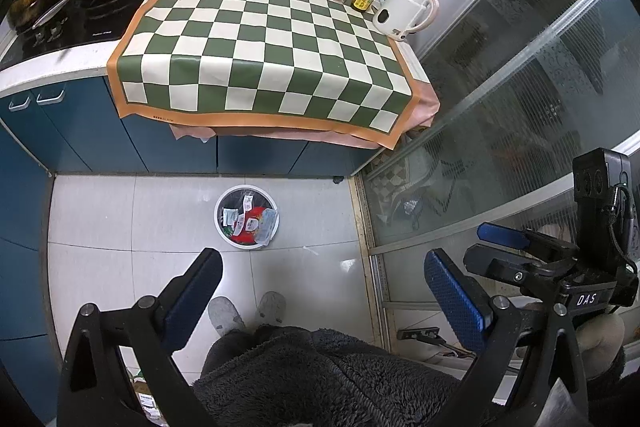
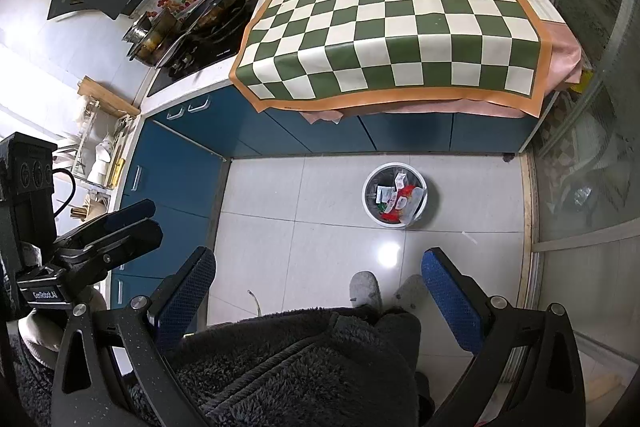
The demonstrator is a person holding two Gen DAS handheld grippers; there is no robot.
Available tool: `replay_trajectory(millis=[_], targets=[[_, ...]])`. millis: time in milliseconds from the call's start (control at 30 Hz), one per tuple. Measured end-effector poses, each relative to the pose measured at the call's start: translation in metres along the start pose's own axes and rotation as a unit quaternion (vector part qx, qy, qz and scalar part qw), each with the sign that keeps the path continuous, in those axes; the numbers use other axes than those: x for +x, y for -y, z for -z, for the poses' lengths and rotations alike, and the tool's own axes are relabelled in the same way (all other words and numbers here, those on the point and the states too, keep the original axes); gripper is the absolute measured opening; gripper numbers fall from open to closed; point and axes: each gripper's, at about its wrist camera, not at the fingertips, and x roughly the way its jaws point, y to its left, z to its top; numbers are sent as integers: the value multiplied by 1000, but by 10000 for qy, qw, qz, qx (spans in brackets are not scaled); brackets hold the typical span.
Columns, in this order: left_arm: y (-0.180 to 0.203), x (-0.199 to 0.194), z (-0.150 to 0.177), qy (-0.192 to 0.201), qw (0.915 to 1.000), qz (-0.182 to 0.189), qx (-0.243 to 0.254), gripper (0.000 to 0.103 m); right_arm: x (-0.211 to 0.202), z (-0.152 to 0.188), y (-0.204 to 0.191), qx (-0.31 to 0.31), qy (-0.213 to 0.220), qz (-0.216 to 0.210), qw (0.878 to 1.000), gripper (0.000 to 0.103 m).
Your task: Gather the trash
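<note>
Both grippers, left (image 1: 324, 301) and right (image 2: 318, 297), gape empty above the bin (image 1: 247, 217); its wrappers (image 1: 250, 221) look light, crinkly, best pinched by an edge.

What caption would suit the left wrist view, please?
Open left tongs above a filled trash bin on the floor, before the checkered mat.
</note>
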Motion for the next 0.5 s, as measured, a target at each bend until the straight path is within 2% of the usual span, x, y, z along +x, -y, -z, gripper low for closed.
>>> replay_trajectory(millis=[500], targets=[[-11, 3, 1, -123, 9999, 55, -22, 103, 1, 1, 1, 59, -30, 4, 10000, 103]])
